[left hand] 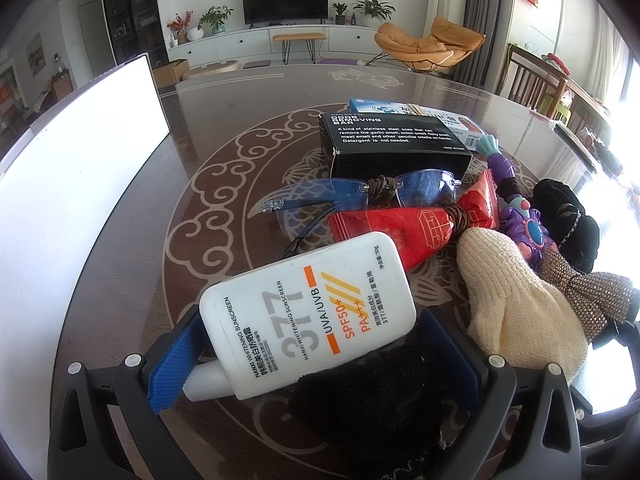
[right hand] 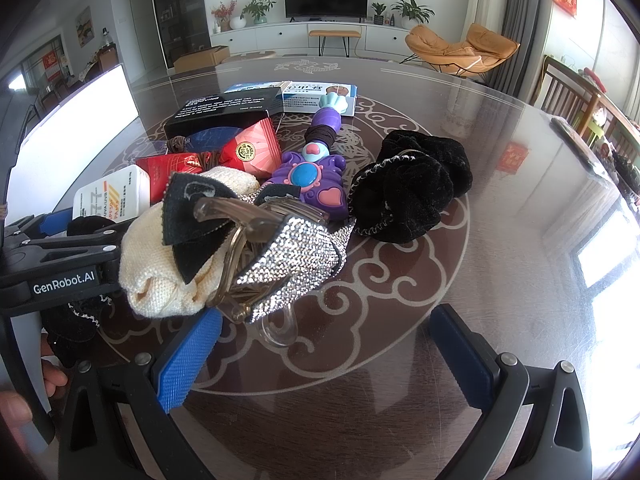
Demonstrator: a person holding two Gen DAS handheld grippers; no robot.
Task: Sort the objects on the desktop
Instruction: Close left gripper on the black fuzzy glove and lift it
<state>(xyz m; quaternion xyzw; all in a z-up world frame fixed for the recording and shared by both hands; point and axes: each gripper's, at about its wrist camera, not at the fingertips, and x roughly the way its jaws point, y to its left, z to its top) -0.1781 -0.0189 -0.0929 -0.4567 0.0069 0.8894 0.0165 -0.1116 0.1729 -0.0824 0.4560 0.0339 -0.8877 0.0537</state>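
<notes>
While the desk things lie heaped at the middle of the patterned table [left hand: 132,280], the sunscreen bottle [left hand: 308,312] sits at the near left edge of the pile, between the spread fingers of the left gripper [left hand: 316,356]. Its cap end points toward the gripper's left pad, seemingly touching it, while the right pad stands clear, so nothing is clamped; it looks lined up for a grab. A black fuzzy scrunchie [left hand: 368,392] lies just beside the bottle, also between those fingers.

Farther off lie blue glasses [left hand: 360,194], a red packet [left hand: 404,228] and a black box [left hand: 396,144]; to the right, a cream knit piece [left hand: 516,304].

The right gripper [right hand: 320,356] hovers low and level, fingers wide apart over bare table, with a rhinestone bow clip [right hand: 288,256] just past its left finger. A purple toy [right hand: 316,176] and a black velvet scrunchie [right hand: 412,192] lie beyond.
</notes>
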